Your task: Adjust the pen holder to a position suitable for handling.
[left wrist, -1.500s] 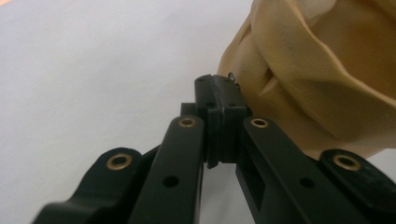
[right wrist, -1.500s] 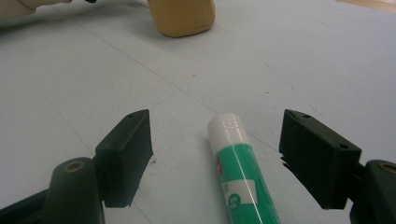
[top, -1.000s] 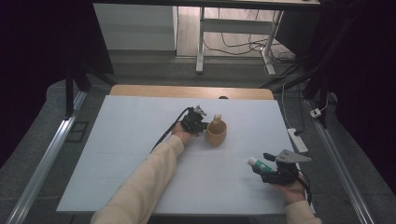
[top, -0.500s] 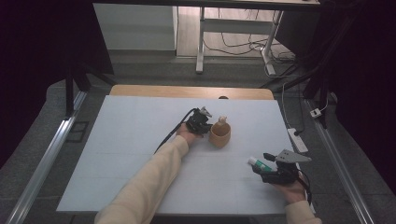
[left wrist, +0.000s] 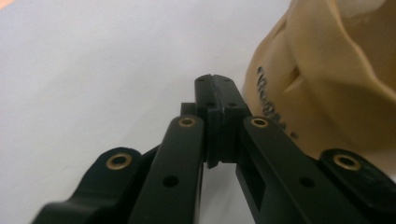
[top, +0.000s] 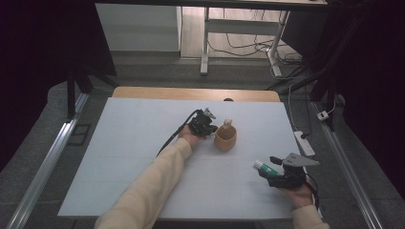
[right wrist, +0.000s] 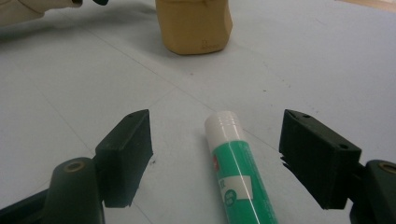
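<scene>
1. A tan cup (top: pixel 225 139) stands upright on the pale blue mat (top: pixel 133 143), a little past the mat's middle; something pale pokes up from its mouth, too small to make out.
2. The left gripper (top: pixel 204 125) sits just beside the cup, on the cup's left in the high view. In the left gripper view its jaws are pressed together with nothing between them, and the cup's (left wrist: pixel 327 79) wall rises close by them; whether they touch it cannot be told.
3. The right gripper (top: pixel 279 172) lies well apart from the cup, nearer the person and to the cup's right, low on the mat.
4. Its jaws stand wide apart in the right gripper view, holding nothing.
5. A green glue stick (right wrist: pixel 236 168) with a white cap lies flat on the mat between those jaws, clear of both pads, with its cap end pointing roughly toward the cup (right wrist: pixel 194 25).
6. In the high view the stick (top: pixel 266 168) shows on the side of the right gripper that faces the cup.
</scene>
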`<state>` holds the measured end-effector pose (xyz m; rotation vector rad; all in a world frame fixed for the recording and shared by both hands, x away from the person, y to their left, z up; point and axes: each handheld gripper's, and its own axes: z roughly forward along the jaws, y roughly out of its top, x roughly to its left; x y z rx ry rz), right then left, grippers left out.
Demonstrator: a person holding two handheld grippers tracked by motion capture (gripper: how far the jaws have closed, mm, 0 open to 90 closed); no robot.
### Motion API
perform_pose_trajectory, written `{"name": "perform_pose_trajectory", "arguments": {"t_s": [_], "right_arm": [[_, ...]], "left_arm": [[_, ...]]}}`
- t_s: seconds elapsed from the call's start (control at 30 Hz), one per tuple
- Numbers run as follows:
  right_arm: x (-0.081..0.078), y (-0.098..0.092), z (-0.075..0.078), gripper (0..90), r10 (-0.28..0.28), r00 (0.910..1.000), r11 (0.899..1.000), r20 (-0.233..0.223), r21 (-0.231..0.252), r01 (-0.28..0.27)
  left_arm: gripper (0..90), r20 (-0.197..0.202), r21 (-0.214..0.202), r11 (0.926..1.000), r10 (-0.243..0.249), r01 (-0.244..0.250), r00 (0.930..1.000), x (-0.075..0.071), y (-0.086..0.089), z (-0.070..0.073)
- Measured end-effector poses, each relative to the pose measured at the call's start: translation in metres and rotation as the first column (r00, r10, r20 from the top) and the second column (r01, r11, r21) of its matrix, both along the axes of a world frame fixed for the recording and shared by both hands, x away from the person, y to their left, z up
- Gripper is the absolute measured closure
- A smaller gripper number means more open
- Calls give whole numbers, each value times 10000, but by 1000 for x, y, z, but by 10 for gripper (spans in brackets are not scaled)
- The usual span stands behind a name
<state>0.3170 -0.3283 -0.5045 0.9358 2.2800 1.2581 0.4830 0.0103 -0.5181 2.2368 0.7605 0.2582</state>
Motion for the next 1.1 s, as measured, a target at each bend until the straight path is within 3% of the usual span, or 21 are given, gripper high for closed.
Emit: {"name": "perform_pose_trajectory", "arguments": {"t_s": [0.17,0.37,0.57,0.63,0.67,0.73,0.87,1.1], "right_arm": [[0,1,0,255,18,10000,10000,6,-42,-18],[0,2,0,254,19,10000,10000,-10,-91,-19],[0,2,0,254,20,10000,9999,-14,-140,-20],[0,2,0,254,25,10000,9999,-19,-138,-25],[0,2,0,254,25,10000,9999,-19,-138,-25],[0,2,0,254,31,10000,9999,-1,-161,-31],[1,2,-1,254,60,10000,9999,10,-93,-60],[1,4,0,254,90,10000,9998,-27,-149,-90]], "left_arm": [[886,-27,-349,9993,159,-159,9999,-8,21,4],[886,136,-487,9987,183,-176,9997,-22,42,10],[879,152,-1048,9942,251,-233,9996,-40,62,20],[706,204,-1070,9937,370,-346,9991,-46,68,24],[706,182,-1085,9932,439,-416,9989,-50,71,26],[575,213,-1209,9913,545,-515,9983,-58,78,31],[482,217,-1238,9896,770,-737,9968,-73,93,34],[402,78,-1062,9870,1221,-1206,9925,-95,117,32]]}}
